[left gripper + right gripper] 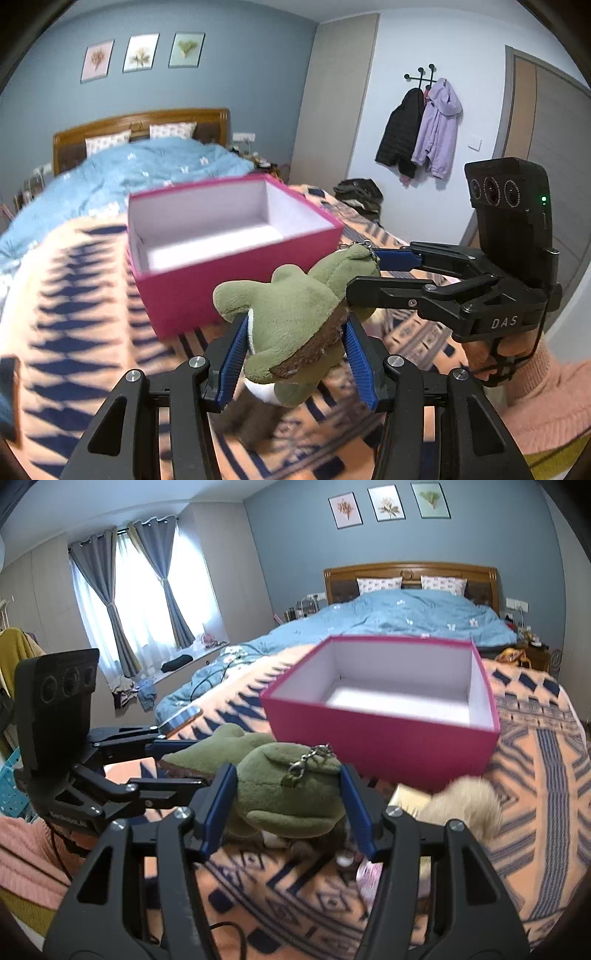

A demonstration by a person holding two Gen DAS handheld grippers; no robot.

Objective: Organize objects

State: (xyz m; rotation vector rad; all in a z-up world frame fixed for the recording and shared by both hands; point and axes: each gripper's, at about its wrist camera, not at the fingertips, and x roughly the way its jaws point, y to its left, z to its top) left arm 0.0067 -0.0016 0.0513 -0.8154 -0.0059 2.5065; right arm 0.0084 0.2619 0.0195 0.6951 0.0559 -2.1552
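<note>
Plush toy (295,314), soft and light, hangs above the bed's patterned blanket (74,314), near the pink box (229,236). I hold it with both: left tool (295,354) clamps its body, right tool (288,801) its head; its metal clasp (308,762) stays clear of the pads.

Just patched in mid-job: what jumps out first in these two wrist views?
A green plush turtle held off the bed, gripped by both claws at once: the left claw on its body, the right claw on its head end. Just beyond it, an open, empty pink box sits on the orange patterned blanket. A fluffy beige toy lies beside the box.
</note>
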